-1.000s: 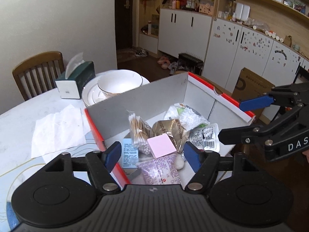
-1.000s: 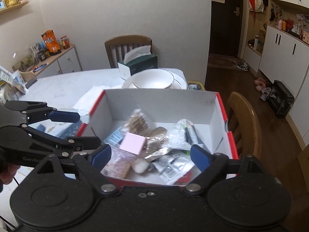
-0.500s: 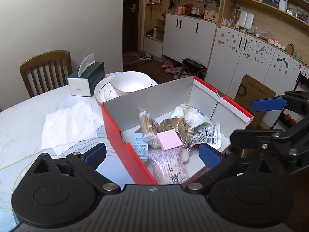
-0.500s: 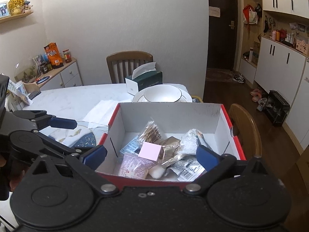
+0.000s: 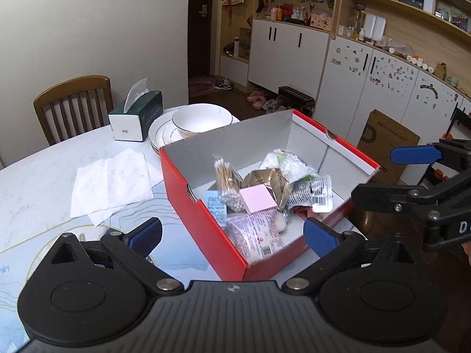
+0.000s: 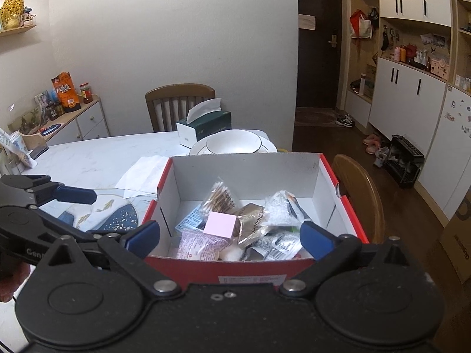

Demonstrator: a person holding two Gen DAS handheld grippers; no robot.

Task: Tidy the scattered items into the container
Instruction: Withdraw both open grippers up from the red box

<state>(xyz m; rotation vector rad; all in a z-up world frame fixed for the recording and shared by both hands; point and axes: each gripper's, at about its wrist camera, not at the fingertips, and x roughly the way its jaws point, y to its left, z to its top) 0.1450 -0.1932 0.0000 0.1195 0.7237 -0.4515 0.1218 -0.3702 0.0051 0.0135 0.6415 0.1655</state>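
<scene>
Both claws, left (image 5: 232, 236) and right (image 6: 229, 235), gape empty short of the red shoebox (image 5: 206, 229) at twelve o'clock, items heaped inside; risk: its corner overhangs the bench (image 5: 44, 170), a nudge tips it.

The left gripper (image 5: 232, 235) stood with its jaws wide apart and empty, held back from the near corner of a red box (image 5: 203, 220) on the pale surface (image 5: 44, 170). Inside the box lay a bag of cotton swabs (image 5: 226, 184), a pink block (image 5: 257, 198), a gold foil packet (image 5: 270, 181), a pink printed sachet (image 5: 256, 234) and what looked like a clear wrapper (image 5: 290, 161), all piled touching one another. The right gripper (image 5: 391, 175) reached in from the right edge, jaws spread, beside the box. Behind the box sat a white bowl (image 5: 201, 119) on plates (image 5: 160, 136), a tissue box (image 5: 135, 116) and loose paper napkins (image 5: 110, 184).
</scene>
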